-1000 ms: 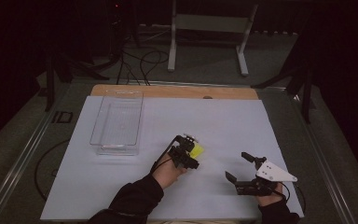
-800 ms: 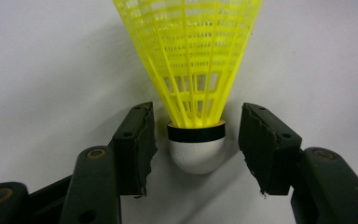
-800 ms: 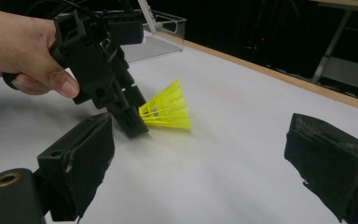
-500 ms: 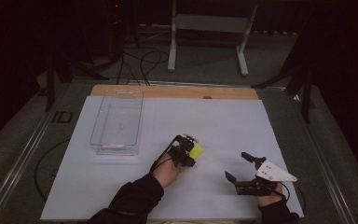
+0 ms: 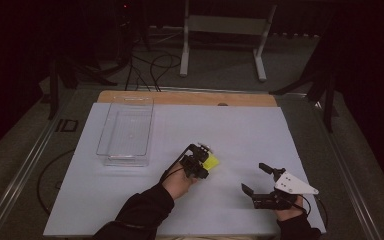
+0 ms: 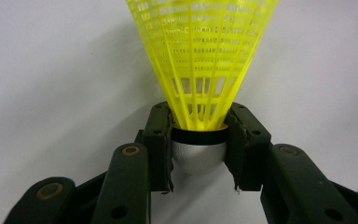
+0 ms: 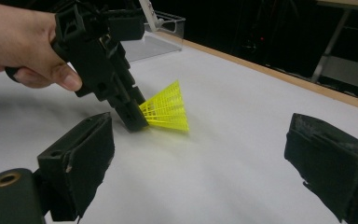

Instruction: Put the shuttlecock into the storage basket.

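High view: left gripper (image 5: 203, 161) near the middle of the white bench (image 5: 105, 210), a yellow shuttlecock (image 5: 211, 161) at its tip; clear tray (image 5: 126, 131) well apart, back left; right gripper (image 5: 258, 179) front right, jaws spread, holding nothing.

Left gripper view: jaws pinch the shuttlecock (image 6: 200, 70) at its black-banded white cork; yellow mesh skirt flares away.

Right gripper view: left gripper (image 7: 131, 112) tilted down, shuttlecock (image 7: 168, 108) lying low on the bench, skirt pointing right; own jaws wide apart.

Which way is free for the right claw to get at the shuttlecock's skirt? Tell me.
Probably the direct one: the right claw stands open, with bare white table between it and the yellow shuttlecock. The left claw clamps only the cork end, leaving the skirt exposed.
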### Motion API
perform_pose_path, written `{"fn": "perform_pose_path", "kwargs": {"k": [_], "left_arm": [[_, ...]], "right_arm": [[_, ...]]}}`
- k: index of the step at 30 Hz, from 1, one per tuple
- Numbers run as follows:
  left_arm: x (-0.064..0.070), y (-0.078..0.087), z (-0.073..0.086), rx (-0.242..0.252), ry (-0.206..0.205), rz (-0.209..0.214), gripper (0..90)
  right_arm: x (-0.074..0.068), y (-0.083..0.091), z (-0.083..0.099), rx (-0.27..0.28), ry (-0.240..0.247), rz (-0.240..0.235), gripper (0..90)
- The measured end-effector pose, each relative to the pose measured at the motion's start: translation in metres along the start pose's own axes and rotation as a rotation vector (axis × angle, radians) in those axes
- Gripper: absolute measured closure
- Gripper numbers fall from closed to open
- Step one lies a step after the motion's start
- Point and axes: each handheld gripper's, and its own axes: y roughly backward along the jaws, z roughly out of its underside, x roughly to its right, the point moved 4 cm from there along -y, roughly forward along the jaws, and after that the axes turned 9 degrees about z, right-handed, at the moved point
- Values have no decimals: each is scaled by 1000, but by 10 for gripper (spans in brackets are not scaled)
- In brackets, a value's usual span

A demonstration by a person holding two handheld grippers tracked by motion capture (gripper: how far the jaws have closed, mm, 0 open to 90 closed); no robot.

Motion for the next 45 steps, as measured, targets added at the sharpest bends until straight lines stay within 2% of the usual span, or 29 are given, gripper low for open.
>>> {"fn": "perform_pose_path", "kwargs": {"k": [4, 7, 11, 13, 17, 18, 19, 21, 22, 25, 28, 30, 32, 33, 35, 36, 38, 39, 40, 41, 43, 44, 45], "left_arm": [[0, 4, -1, -7, -18, 17, 648], [1, 10, -3, -17, -38, 61, 649], [-1, 16, -3, -21, -52, 73, 649], [-2, 19, -4, -17, -49, 92, 650], [-2, 27, -6, -20, -70, 126, 650], [-2, 27, -6, -20, -70, 126, 650], [-3, 31, -6, -24, -93, 113, 650], [-3, 34, -6, -25, -103, 135, 650], [-3, 36, -5, -32, -117, 126, 650], [-5, 39, -4, -30, -119, 139, 650], [-6, 43, -2, -41, -147, 145, 650], [-7, 46, 0, -41, -159, 170, 650], [-8, 47, 1, -47, -172, 163, 650], [-9, 51, 5, -54, -195, 183, 650], [-9, 52, 6, -51, -208, 182, 650], [-9, 56, 9, -70, -226, 197, 650], [-10, 57, 9, -71, -234, 192, 650], [-9, 59, 11, -86, -251, 209, 650], [-9, 59, 13, -101, -257, 210, 650], [-9, 59, 15, -116, -280, 205, 649], [-9, 60, 17, -119, -289, 207, 650], [-9, 59, 19, -139, -300, 201, 650], [-9, 60, 21, -141, -325, 197, 649]], "right_arm": [[0, 0, 0, -4, -1, 1, 84], [0, 0, 0, -3, -5, 0, 84], [0, 0, 0, -3, -5, -2, 84], [1, -1, 1, -6, 1, -3, 84], [1, -1, 1, -4, -3, -3, 84], [1, -1, 1, -4, -3, -3, 84], [1, -1, 1, -5, 0, -2, 84], [1, -1, 1, -4, -5, -2, 84], [1, -1, 1, -5, 0, -1, 84], [1, -1, 1, -5, -9, -2, 84], [1, -1, 1, -7, -9, -2, 84], [1, -1, 1, -6, -8, -1, 84], [1, -1, 1, -5, -8, -1, 84], [1, -1, 1, -8, -10, -1, 84], [1, -1, 1, -10, -8, -2, 84], [1, -1, 1, -10, -7, -1, 84], [1, -1, 1, -9, -8, -2, 84], [1, -1, 1, -10, -7, -1, 84], [1, -1, 1, -10, -8, -2, 84], [1, -1, 1, -9, -7, -2, 84], [1, -1, 1, -11, -7, 0, 84], [1, -1, 1, -9, -7, -2, 84], [1, -1, 1, -10, -7, -2, 84]]}}
